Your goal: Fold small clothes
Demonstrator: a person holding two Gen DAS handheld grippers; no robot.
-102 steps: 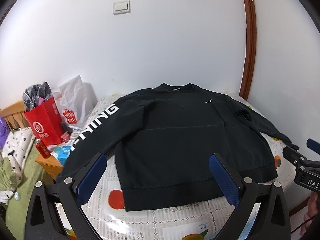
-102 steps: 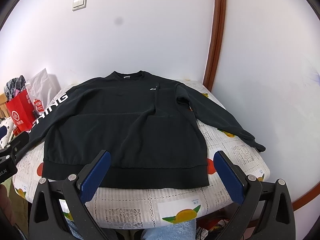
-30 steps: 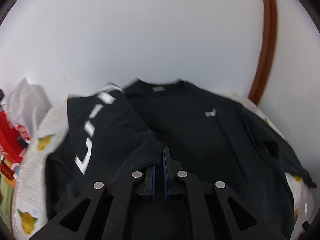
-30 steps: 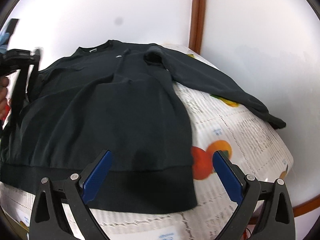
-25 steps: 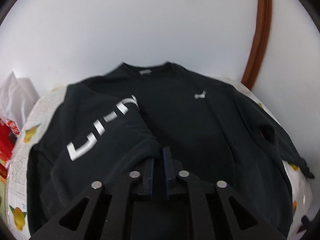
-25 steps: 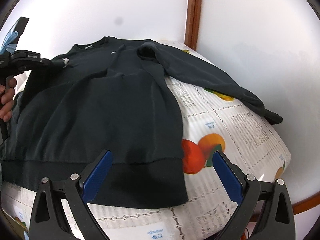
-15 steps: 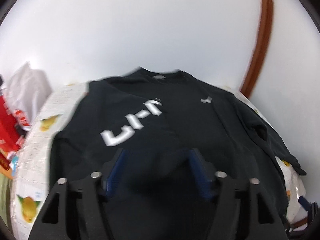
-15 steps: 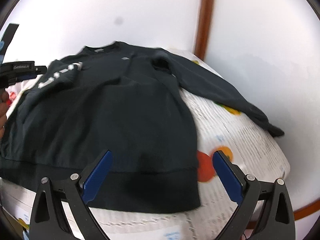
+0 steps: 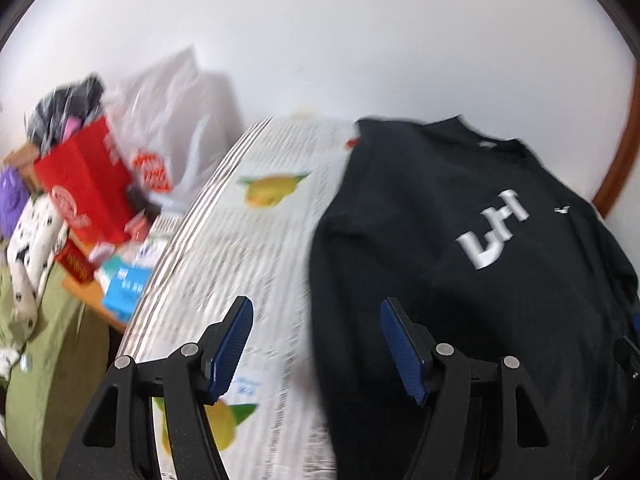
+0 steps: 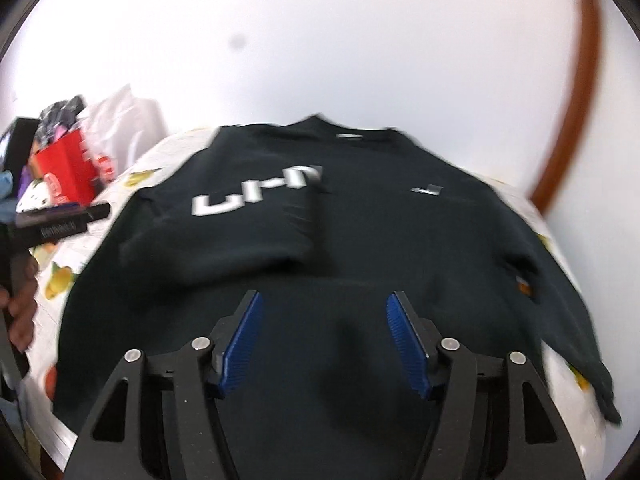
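Note:
A black sweatshirt lies flat on the table, collar toward the wall. Its left sleeve, with white lettering, is folded across the chest. Its other sleeve trails off to the right. My right gripper is open and empty above the lower middle of the sweatshirt. My left gripper is open and empty over the sweatshirt's left edge and the bare tablecloth. It also shows at the left edge of the right wrist view.
The table has a white cloth printed with fruit. Left of it stand a red paper bag, a white plastic bag and small boxes. A white wall and a brown door frame are behind.
My left gripper has let go of the lettered sleeve, opened and pulled back left. The sleeve now lies across the chest. My right gripper has swung left over the sweatshirt's middle.

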